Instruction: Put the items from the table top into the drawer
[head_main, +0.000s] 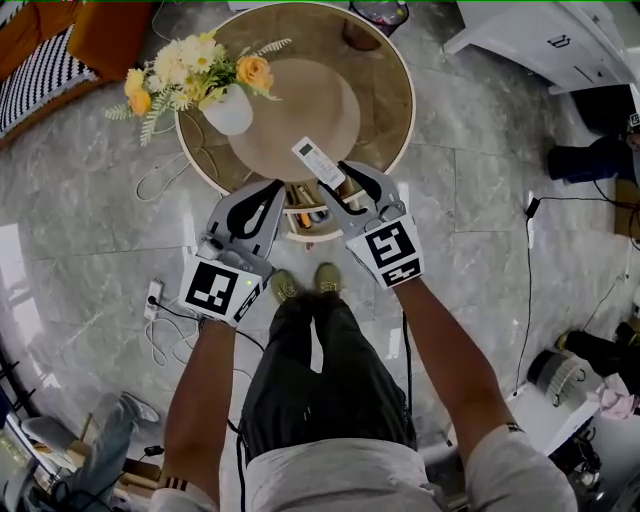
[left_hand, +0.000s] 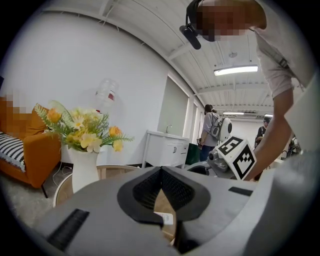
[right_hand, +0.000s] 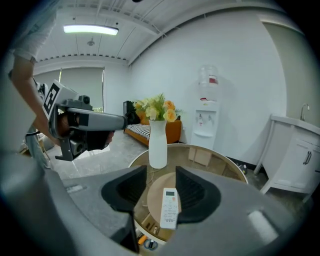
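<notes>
1. R gripper (right_hand: 161, 171) – mine, right hand. Jaws stand apart, medium gap. The white remote control (right_hand: 170, 207) lies lengthwise between them, its right edge just beside the right pad; I see no squeeze on it.
2. L gripper (left_hand: 161, 172) – mine, left hand. Jaw tips meet, nothing between them; it hangs at the table's near rim, beside the R gripper.
3. Remote, location: at the near edge of the round table (head_main: 400, 100), display end pointing away from me. Can't tell whether it rests on the top.
4. Drawer (head_main: 305, 236) – pulled open under the table's near rim, between my two grippers. Small items are inside, incl. sth orange; too small to name.
5. White vase w/ yellow and orange flowers (head_main: 228, 110) – upright on the table top, far-left side, well apart from the remote.
6. Table top otherwise: a paler round disc at centre.
</notes>
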